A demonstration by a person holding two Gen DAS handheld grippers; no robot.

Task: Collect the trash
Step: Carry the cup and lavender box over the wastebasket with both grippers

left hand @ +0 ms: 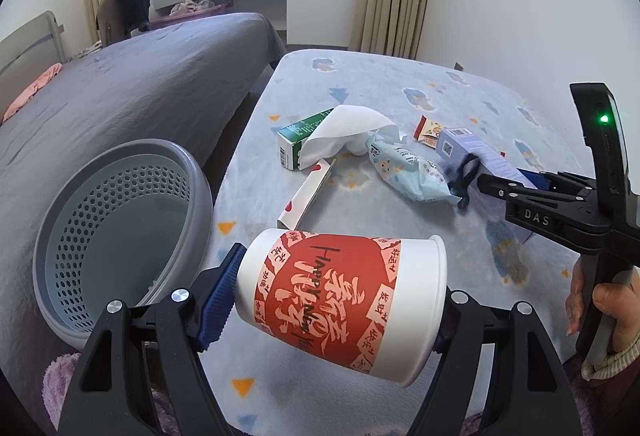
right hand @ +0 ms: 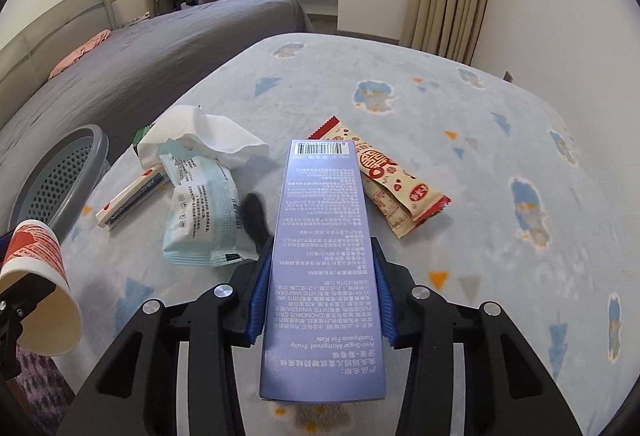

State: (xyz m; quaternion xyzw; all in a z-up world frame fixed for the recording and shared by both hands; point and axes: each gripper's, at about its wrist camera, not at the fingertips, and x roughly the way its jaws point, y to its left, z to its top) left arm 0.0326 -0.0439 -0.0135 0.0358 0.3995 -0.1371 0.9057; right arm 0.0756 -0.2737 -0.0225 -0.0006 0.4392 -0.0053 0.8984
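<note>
My left gripper point(left hand: 340, 300) is shut on a red and white paper cup point(left hand: 340, 296), held sideways just right of the grey perforated bin point(left hand: 120, 220). The cup also shows in the right wrist view point(right hand: 36, 288). My right gripper point(right hand: 320, 288) is shut on a purple toothpaste box point(right hand: 320, 236) and holds it above the rug; the box also shows in the left wrist view point(left hand: 472, 150). On the rug lie a white tissue point(left hand: 348, 130), a green carton point(left hand: 296, 140), a light blue wipes pack point(right hand: 200, 212), a red and white slim box point(left hand: 306, 196) and a snack wrapper point(right hand: 392, 184).
A pale patterned rug point(right hand: 500, 196) covers the floor. A bed with a grey cover point(left hand: 140, 84) stands to the left, close behind the bin. Curtains and a window are at the back wall. A small dark object point(right hand: 254, 216) lies beside the wipes pack.
</note>
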